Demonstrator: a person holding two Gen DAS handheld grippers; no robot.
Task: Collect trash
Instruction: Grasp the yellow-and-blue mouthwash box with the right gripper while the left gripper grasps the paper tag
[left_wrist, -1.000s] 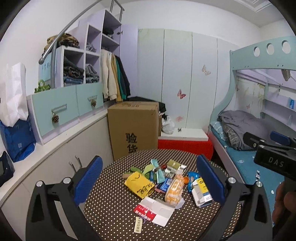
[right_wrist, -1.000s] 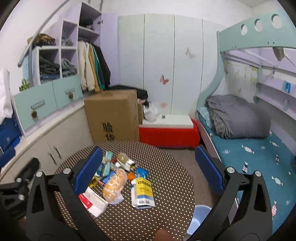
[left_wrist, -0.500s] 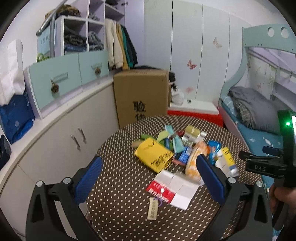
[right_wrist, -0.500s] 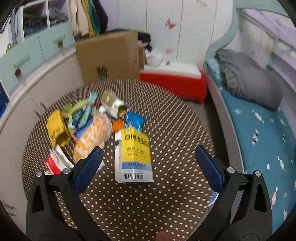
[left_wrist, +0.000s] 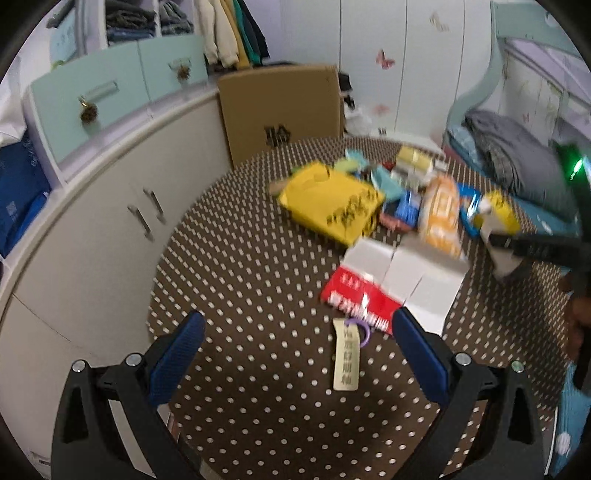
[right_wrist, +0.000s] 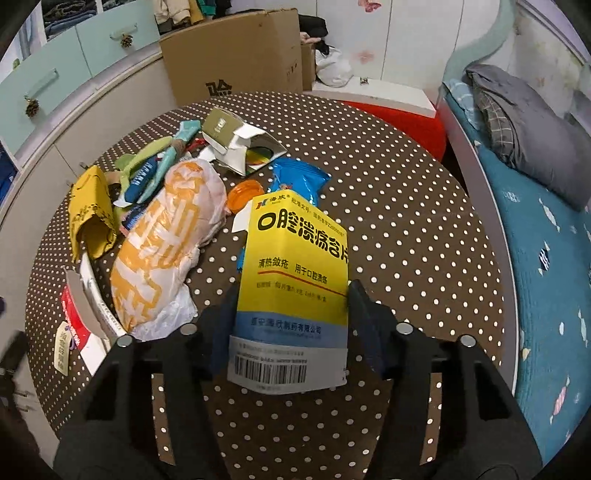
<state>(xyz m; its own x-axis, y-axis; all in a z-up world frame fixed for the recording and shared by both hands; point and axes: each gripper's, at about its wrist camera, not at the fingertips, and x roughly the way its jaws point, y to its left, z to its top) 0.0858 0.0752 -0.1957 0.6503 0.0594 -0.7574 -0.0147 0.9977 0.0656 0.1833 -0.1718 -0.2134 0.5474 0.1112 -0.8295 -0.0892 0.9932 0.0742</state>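
Note:
A pile of trash lies on a round brown polka-dot table. My right gripper is shut on a yellow and blue medicine box, its fingers against the box's two sides. Beside it lie an orange and white plastic bag, a blue snack wrapper, an orange cap and an olive-green carton. My left gripper is open above the table's near part, with a cream paper tag between its fingers. A red and white flattened box and a yellow bag lie beyond.
A cardboard box stands behind the table. A curved white cabinet with teal drawers runs along the left. A bunk bed with a grey blanket is on the right. A red and white bench stands at the back.
Both grippers have come down and closer to the table. My right gripper has shut on the yellow medicine box. My left gripper has moved over the paper tag and stays open.

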